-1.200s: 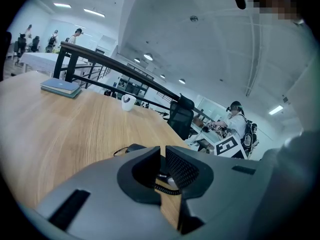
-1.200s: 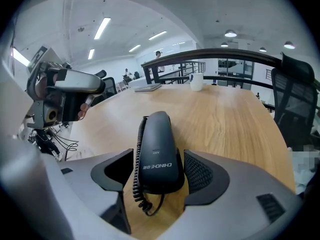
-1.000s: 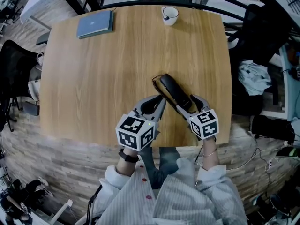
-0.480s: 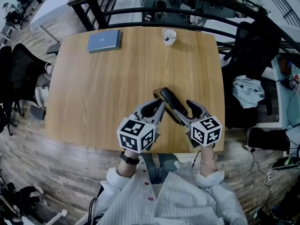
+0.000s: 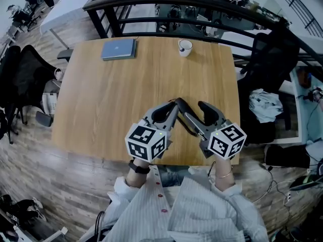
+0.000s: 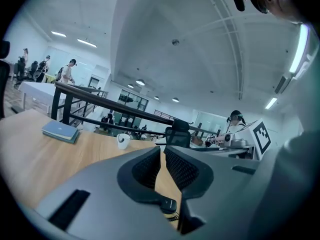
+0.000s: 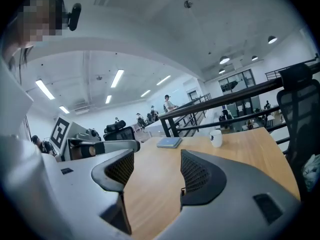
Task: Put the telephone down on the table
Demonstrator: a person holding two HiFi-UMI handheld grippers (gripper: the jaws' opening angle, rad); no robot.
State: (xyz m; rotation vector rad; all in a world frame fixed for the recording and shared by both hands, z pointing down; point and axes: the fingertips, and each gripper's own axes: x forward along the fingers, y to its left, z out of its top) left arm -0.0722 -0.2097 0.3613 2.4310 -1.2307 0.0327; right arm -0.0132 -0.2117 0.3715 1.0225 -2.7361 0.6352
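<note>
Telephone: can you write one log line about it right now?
telephone: lying on table | left gripper: jaws shut, empty | right gripper: jaws open, empty | task: looks done

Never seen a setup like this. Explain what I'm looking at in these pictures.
A person holds two handheld grippers, each with a marker cube. The top-down picture comes from a camera on the person's head; the other two ride on the grippers, looking along their jaws. On the wooden table sit a blue book, a white cup and the black telephone, near the grippers. The left gripper has its jaws together and empty; the right gripper has them apart with nothing between. Nothing is held.
</note>
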